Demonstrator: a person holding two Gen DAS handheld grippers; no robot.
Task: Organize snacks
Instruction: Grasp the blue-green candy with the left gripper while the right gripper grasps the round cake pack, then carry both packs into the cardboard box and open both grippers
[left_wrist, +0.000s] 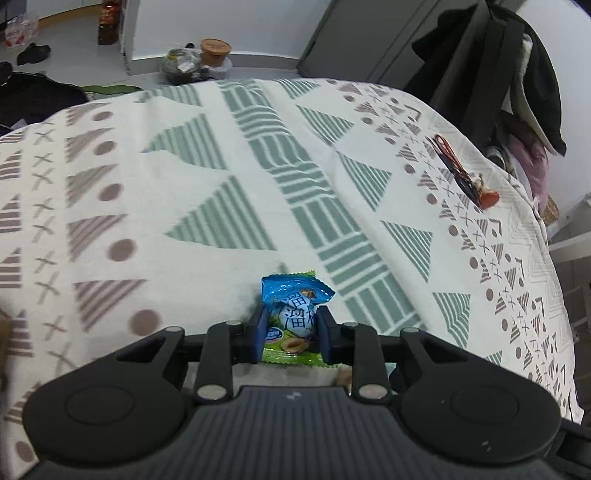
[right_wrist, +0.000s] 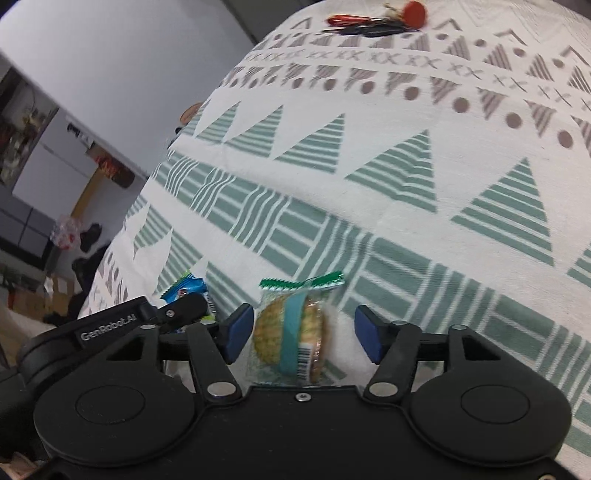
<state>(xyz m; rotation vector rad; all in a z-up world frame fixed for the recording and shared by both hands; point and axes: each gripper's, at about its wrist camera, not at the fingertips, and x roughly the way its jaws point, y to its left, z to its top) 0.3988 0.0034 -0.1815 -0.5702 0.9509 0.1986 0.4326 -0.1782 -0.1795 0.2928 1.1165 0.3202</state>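
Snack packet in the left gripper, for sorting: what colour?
Blue and green snack packet, clearest in the left wrist view.

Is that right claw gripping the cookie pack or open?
Open. The right claw has gaps between both blue pads and the cookie pack.

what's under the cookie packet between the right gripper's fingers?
The cookie packet lies on the patterned cloth, between the open right gripper pads, touching neither. Whatever the cloth covers is hidden, and the packet's near end is cut off by the gripper body.
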